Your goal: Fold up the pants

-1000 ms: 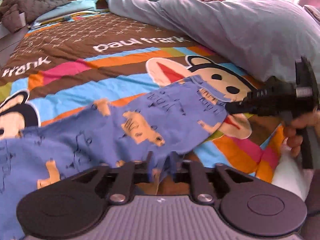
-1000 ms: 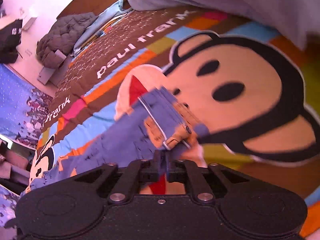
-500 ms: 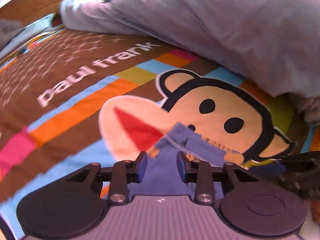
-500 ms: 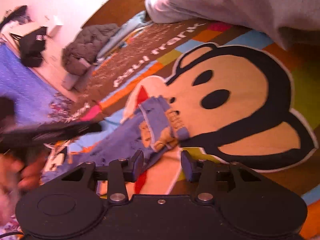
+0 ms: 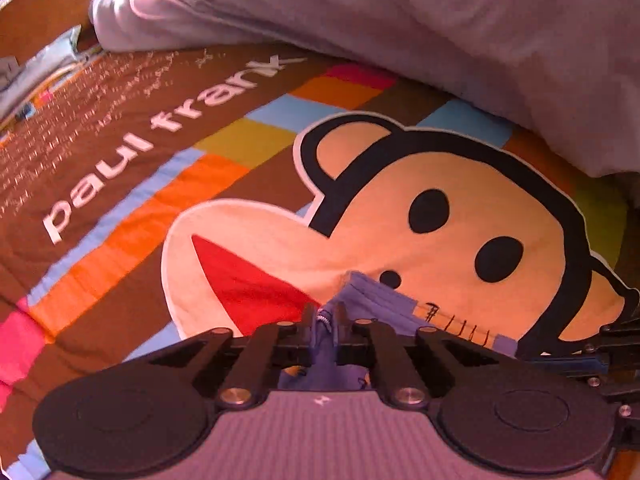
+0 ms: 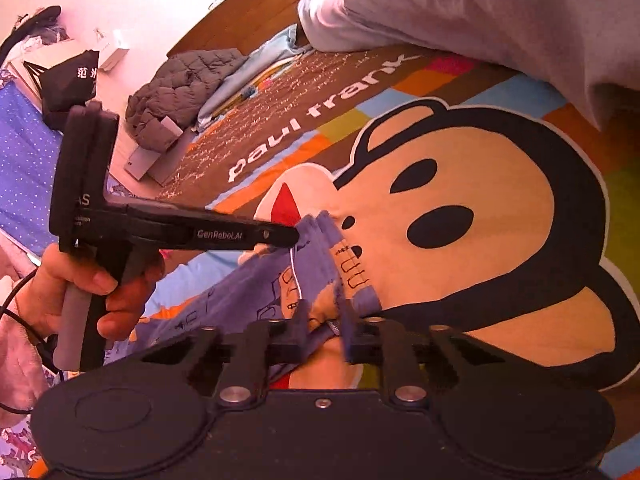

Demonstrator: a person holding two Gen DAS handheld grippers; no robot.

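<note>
Blue pants on bed: waistband is clamped by L gripper jaws; R gripper jaws, just closing, pinch hem at 6 o'clock.

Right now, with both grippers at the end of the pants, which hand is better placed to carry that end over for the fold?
Probably both together. The left gripper and the right gripper have just closed, each pinching the blue pants at one corner of the same end, which lies on the monkey bedspread.
</note>
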